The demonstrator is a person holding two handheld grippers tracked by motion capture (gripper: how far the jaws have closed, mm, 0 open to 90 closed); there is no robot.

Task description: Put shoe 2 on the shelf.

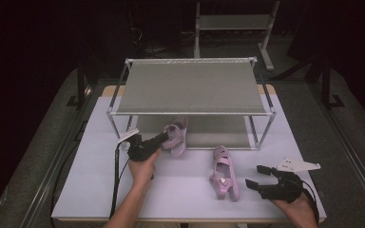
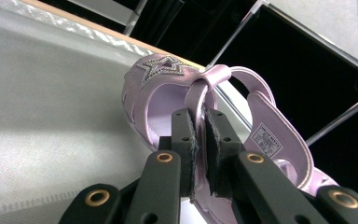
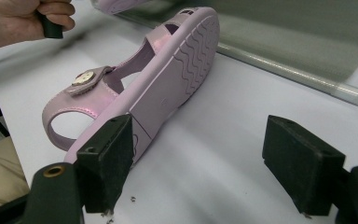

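A white table (image 1: 180,190) is standing in a dark room, carrying a metal shoe rack (image 1: 190,85). The left gripper (image 1: 164,137) is pinching a strap of one pink sandal (image 1: 176,135) at the rack's lower shelf. The right gripper (image 1: 259,178), fingers spread wide, is resting beside the other sandal (image 1: 224,173), which is lying on the table.

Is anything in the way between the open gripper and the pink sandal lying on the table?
No, nothing visible is. The right gripper sits open on the white table, and the bare tabletop is all that lies between it and the sandal lying on its side. In the right gripper view, one of its fingers is already right beside the sole.
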